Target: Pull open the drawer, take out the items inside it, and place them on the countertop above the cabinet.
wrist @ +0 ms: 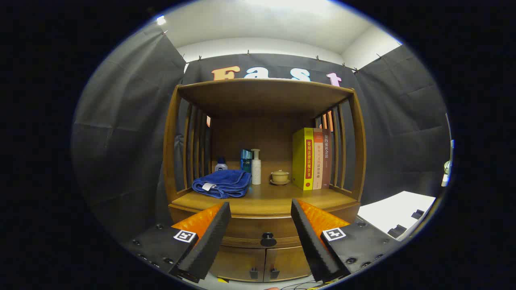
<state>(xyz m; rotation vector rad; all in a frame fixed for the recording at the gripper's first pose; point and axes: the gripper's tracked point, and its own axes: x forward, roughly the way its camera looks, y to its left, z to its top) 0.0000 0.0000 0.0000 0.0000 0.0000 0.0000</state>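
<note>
We are at the very start: the drawer (264, 233) under the countertop (266, 201) is closed, its round knob (268, 239) untouched, so whatever lies inside is hidden from us. Our gripper (261, 225) hangs in front of the cabinet (264, 161) with its fingers spread wide apart and holding nothing; the knob sits between them, beyond the tips. On the countertop a folded blue towel (222, 183) lies toward the left edge, bottles (256, 166) and a small lidded cup (279, 176) stand toward the back, and books (312, 159) lean by the right rail. Everything remains: reach the knob, pull, empty the drawer, set things on top.
</note>
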